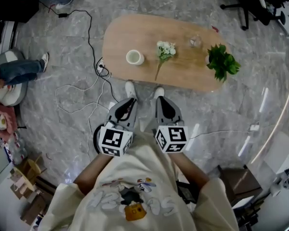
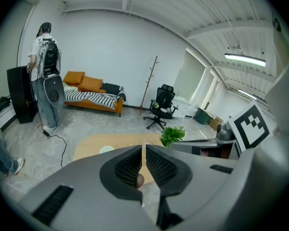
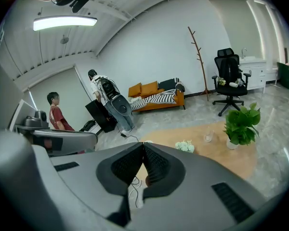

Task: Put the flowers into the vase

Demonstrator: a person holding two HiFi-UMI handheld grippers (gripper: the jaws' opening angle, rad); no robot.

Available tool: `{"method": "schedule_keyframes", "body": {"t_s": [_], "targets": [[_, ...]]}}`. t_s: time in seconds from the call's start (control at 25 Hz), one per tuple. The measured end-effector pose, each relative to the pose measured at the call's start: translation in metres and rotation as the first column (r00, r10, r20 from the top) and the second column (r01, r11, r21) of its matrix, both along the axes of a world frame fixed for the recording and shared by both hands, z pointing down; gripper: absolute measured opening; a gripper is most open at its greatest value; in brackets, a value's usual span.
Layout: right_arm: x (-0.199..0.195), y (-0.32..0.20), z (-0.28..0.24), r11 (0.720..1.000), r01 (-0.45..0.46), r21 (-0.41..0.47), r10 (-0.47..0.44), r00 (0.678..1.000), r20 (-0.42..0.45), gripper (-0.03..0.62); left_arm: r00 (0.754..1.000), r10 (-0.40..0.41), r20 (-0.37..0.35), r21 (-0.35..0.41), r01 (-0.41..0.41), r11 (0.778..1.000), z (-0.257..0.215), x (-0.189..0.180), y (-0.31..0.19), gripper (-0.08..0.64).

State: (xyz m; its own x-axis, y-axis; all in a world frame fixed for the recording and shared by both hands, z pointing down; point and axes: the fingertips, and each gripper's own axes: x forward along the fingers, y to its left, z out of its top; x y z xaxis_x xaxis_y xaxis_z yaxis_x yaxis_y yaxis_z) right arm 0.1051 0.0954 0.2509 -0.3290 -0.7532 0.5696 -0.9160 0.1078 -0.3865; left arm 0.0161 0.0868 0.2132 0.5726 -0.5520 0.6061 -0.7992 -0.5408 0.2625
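Observation:
A bunch of white flowers [image 1: 164, 50] with a long stem lies in the middle of the oval wooden table [image 1: 183, 76]. Left of it stands a white round vessel [image 1: 135, 57], and to the right a small clear glass one [image 1: 196, 41]. Both grippers hang close to my body, well short of the table's near edge. My left gripper [image 1: 131, 102] is shut and holds nothing; its view shows the white vessel [image 2: 106, 149] beyond the tips. My right gripper [image 1: 160, 100] is shut and holds nothing too, with the flowers [image 3: 185, 146] and the glass [image 3: 209, 137] ahead of it.
A potted green plant [image 1: 223, 62] stands at the table's right end. White cables [image 1: 86, 95] trail over the marble floor left of the table. A seated person's leg [image 1: 19, 70] is at the far left, an office chair [image 1: 253, 4] at the top right.

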Motion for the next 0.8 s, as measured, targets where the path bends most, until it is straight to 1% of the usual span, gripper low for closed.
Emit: {"method": "schedule_keyframes", "body": {"t_s": [0.16, 0.32, 0.68, 0.8], "targets": [[-0.010, -0.010, 0.002, 1.000, -0.018, -0.021, 0.019, 0.999, 0.050, 0.006, 1.000, 0.015, -0.007, -0.010, -0.015, 1.000, 0.006, -0.010, -0.011, 0.034], [-0.012, -0.021, 0.012, 1.000, -0.007, -0.024, 0.007, 1.000, 0.029, 0.006, 1.000, 0.013, -0.018, -0.030, -0.014, 0.999, 0.020, -0.012, -0.020, 0.034], [0.004, -0.036, 0.052, 0.997, -0.048, -0.069, 0.049, 0.999, 0.015, 0.006, 1.000, 0.016, -0.009, -0.102, -0.016, 0.995, 0.066, -0.009, -0.025, 0.034], [0.010, -0.042, 0.069, 0.996, -0.050, -0.078, 0.051, 0.999, 0.012, 0.006, 1.000, 0.004, -0.018, -0.112, -0.006, 0.994, 0.081, -0.006, -0.031, 0.034]]}}
